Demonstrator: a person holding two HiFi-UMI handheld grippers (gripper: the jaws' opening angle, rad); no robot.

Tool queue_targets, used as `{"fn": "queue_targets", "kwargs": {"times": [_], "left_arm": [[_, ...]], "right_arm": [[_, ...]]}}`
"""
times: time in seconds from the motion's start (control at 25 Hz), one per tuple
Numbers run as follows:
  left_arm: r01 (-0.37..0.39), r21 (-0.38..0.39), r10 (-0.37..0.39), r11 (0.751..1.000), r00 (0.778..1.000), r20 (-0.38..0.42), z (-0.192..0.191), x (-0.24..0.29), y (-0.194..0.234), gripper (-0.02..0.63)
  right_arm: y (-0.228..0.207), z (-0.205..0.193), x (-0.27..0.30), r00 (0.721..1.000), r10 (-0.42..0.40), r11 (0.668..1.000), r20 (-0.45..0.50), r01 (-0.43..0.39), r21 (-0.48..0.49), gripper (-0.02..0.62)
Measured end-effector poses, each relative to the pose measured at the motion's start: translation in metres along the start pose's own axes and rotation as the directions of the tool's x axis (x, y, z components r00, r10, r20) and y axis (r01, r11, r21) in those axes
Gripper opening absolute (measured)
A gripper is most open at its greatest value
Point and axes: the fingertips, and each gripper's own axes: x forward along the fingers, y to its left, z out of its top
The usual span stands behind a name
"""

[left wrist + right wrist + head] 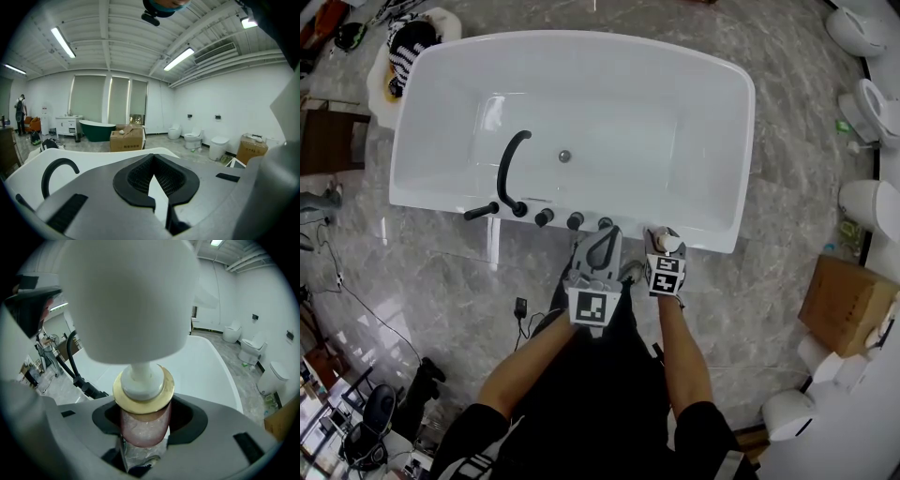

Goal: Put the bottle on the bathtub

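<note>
My right gripper point(664, 251) point(143, 437) is clamped on the bottle point(669, 242) point(143, 425). In the right gripper view its pink, see-through body sits in the hollow between the dark pads point(187, 420), pinched from both sides. A gold collar point(143, 397) rings the neck, and above it the white pump head point(131, 301) fills most of the picture. From the head view, the bottle is at the near rim of the white bathtub point(581, 42) point(201, 366), toward its right-hand end. It sits just right of the row of black knobs point(575, 221) on that rim. I cannot tell whether its base touches the rim or hangs just over it.

My left gripper point(603, 242) point(153, 161) is just beside the right one, pointing at the same rim close to the knobs. Its jaws are pressed together at the tips. The hollow between the pads holds nothing, and only the white of the bathtub point(93, 161) shows through it.

The curved black faucet point(510, 169) point(56, 171) point(70, 352) rises from the near rim, left of both grippers, and arches over the basin. A small round drain point(564, 156) lies on the tub floor. The tub stands on a grey marbled floor point(787, 187). A cardboard box point(848, 300) sits well apart to my right.
</note>
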Motion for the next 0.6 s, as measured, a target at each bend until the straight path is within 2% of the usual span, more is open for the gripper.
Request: {"fn": "queue_targets", "kwargs": {"times": [0.6], "left_arm": [[0.01,0.01,-0.01,1.0,1.0,-0.002,-0.0021,0.0067,0.0028,0.015]], "right_arm": [[0.0033,-0.0055,0.0077,1.0,0.006,1.0,-0.016,-0.006,-0.007,0.216]]}}
